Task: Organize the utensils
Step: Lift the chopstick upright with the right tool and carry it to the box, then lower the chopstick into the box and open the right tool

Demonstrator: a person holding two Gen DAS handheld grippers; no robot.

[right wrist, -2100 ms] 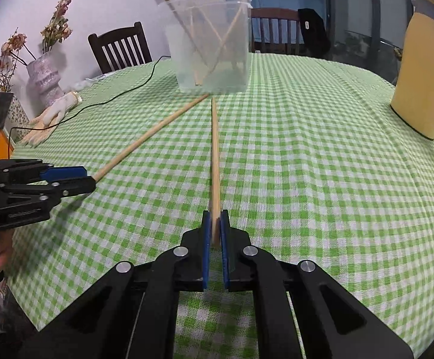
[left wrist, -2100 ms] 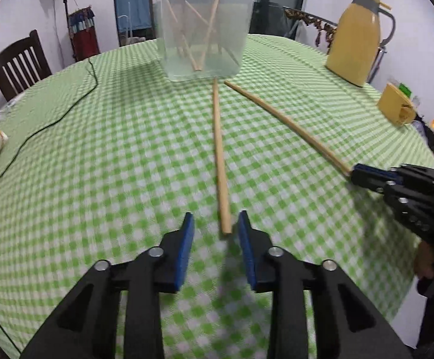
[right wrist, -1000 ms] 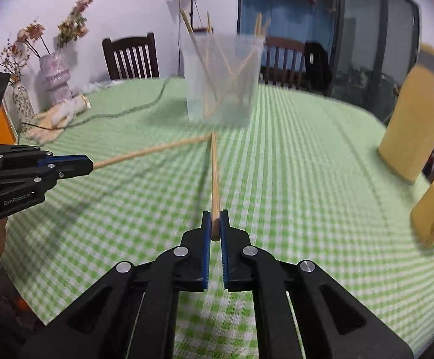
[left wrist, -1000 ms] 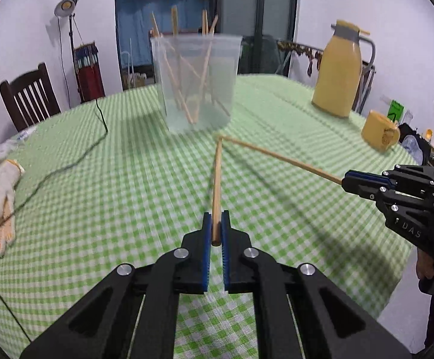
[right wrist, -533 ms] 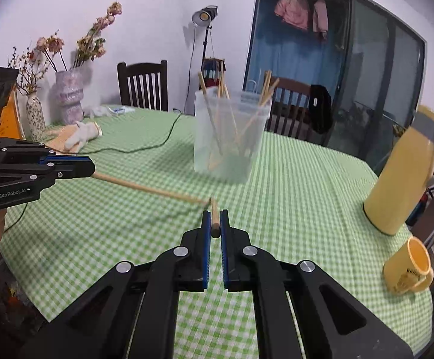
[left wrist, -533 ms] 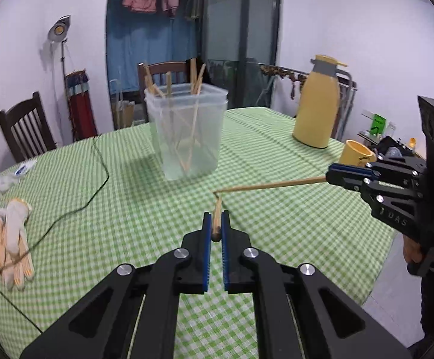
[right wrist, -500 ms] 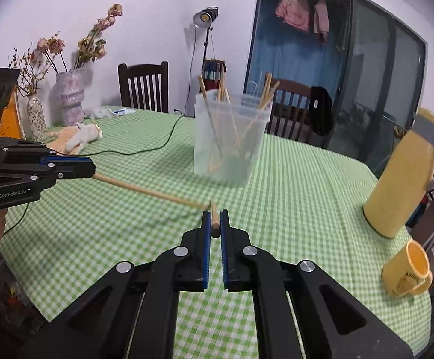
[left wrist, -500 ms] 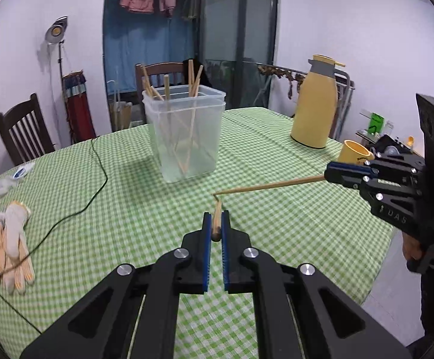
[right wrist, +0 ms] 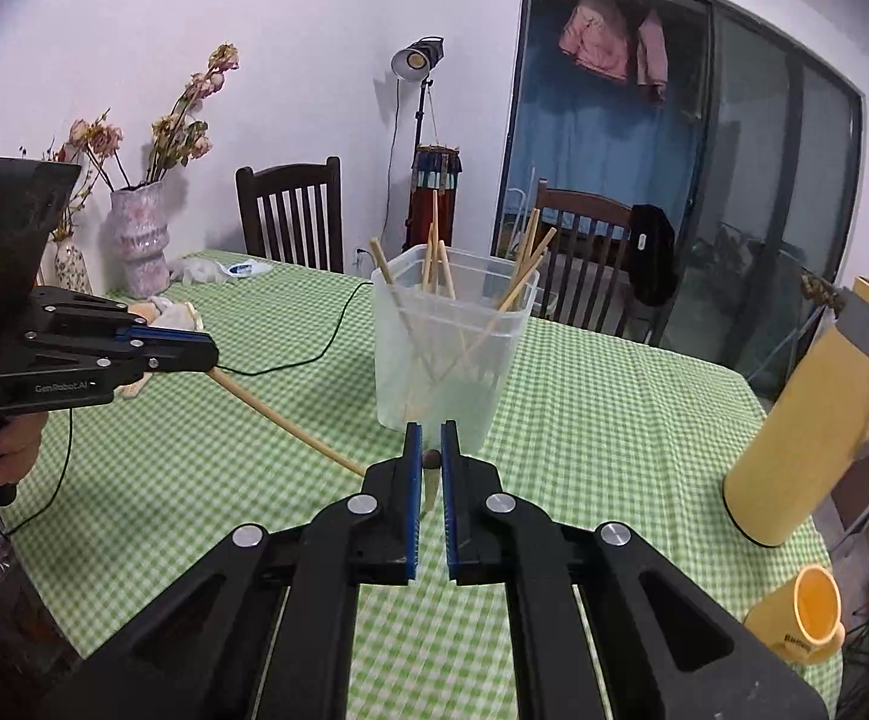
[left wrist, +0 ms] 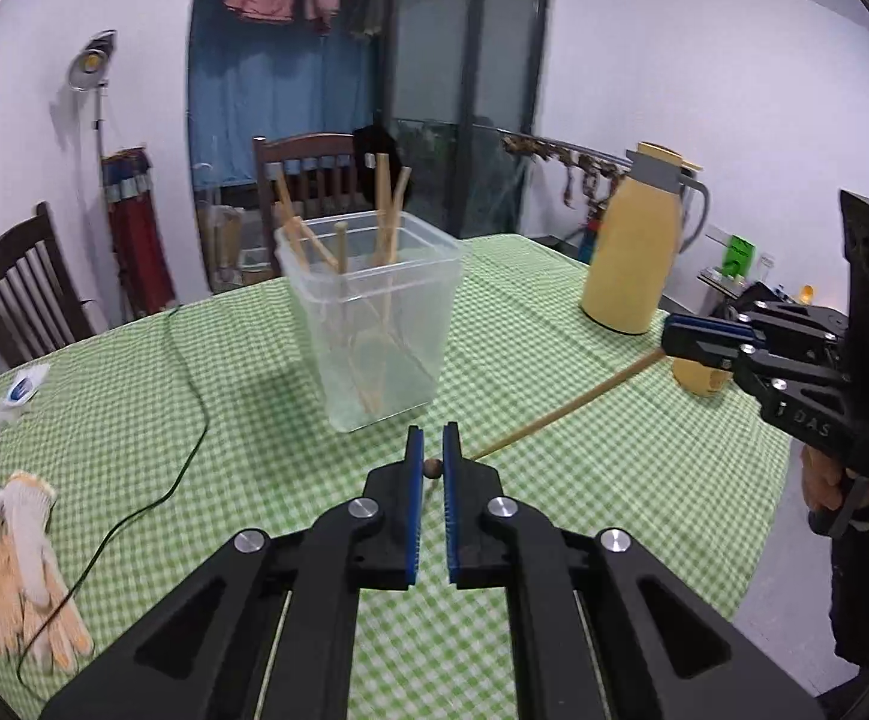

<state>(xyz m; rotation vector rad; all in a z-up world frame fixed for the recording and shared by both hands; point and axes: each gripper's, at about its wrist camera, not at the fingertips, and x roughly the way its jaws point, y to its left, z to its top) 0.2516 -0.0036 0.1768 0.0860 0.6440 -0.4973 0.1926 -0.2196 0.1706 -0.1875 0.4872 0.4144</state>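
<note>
A clear plastic container [left wrist: 374, 324] with several wooden chopsticks stands on the green checked table [left wrist: 242, 420]; it also shows in the right wrist view [right wrist: 452, 348]. My left gripper [left wrist: 432, 459] is shut on one chopstick's end [left wrist: 432, 468], seen end-on, lifted off the table. My right gripper [right wrist: 428, 450] is shut on another chopstick's end [right wrist: 431, 462]. Each view shows the other gripper holding its long chopstick: the right gripper [left wrist: 674, 342] with its chopstick [left wrist: 566, 411], the left gripper [right wrist: 209, 357] with its chopstick [right wrist: 290, 426]. Both chopsticks hang in the air in front of the container.
A yellow thermos jug [left wrist: 635, 252] and a yellow mug [right wrist: 812, 612] stand at the table's right side. Work gloves [left wrist: 14, 552] and a black cable [left wrist: 188, 384] lie at the left. A vase with dried flowers [right wrist: 137, 240] and wooden chairs [right wrist: 293, 210] are behind.
Both grippers have risen higher with their chopsticks, tilting the sticks more end-on. The container looks lower and closer in both views.
</note>
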